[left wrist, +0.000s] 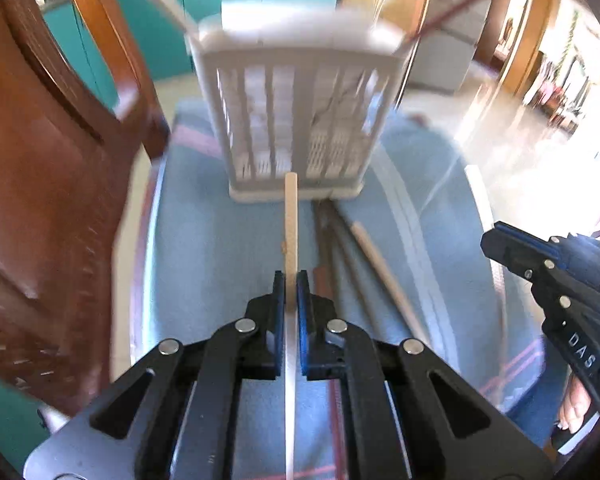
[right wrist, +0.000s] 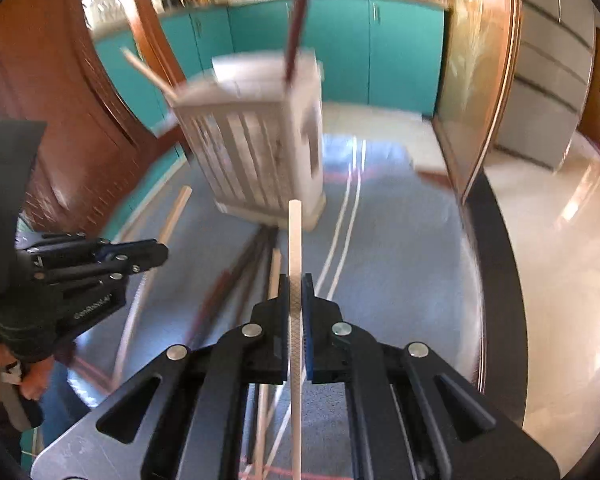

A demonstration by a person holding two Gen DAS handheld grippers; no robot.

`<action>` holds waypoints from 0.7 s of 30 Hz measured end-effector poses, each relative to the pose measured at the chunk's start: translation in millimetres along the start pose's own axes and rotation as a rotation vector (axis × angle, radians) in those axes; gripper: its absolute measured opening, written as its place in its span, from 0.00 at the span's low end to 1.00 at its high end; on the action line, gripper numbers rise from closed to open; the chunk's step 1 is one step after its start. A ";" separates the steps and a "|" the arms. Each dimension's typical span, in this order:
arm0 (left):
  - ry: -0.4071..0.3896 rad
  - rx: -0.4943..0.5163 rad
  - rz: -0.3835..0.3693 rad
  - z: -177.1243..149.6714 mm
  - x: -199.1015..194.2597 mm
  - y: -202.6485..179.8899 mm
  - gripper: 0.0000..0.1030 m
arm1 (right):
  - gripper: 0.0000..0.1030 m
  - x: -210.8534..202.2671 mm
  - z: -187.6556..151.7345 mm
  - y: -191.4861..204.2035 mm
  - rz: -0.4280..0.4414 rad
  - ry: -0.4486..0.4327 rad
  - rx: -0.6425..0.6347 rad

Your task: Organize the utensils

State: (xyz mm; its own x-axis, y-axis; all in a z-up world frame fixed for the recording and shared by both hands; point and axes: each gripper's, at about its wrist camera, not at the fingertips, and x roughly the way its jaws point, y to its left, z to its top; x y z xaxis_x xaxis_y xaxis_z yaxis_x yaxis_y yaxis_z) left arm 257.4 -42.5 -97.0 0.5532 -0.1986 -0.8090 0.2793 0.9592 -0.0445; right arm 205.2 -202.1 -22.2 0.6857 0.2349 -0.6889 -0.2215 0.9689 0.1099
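now the left gripper (left wrist: 291, 280) has its jaws clenched on a pale wooden chopstick (left wrist: 291, 216), which sticks out straight ahead toward the white plastic slatted utensil basket (left wrist: 296, 120). the right gripper (right wrist: 296, 280) has its jaws clenched on a white chopstick (right wrist: 294, 240) the same way. the basket stands on the counter under a blue cloth with thin stripes (left wrist: 204, 240) (the cloth looks blurry). more chopsticks, dark brown ones (left wrist: 324, 240) and a light one (left wrist: 380, 268), lie on the cloth between the grippers and the basket. a dark red stick (right wrist: 296, 32) and a pale stick (right wrist: 148, 70) poke out of the basket top.
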 end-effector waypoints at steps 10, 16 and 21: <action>-0.280 -0.019 -0.042 31.3 -132.2 -0.4 0.06 | 0.06 -110.1 38.3 -0.1 0.105 -0.240 0.005; -0.440 -0.077 -0.051 74.7 -195.1 18.9 0.06 | 0.06 -134.3 92.8 2.1 0.166 -0.371 0.016; -0.582 -0.181 -0.026 110.6 -220.1 27.9 0.06 | 0.06 -143.9 137.3 0.0 0.192 -0.518 0.090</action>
State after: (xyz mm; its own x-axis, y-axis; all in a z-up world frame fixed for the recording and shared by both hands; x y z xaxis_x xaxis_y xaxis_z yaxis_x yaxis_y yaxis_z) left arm 230.3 5.7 144.7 0.9002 -0.2512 -0.3556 0.1889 0.9613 -0.2007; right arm 201.7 -225.3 175.2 0.8947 0.3936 -0.2110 -0.3321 0.9023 0.2749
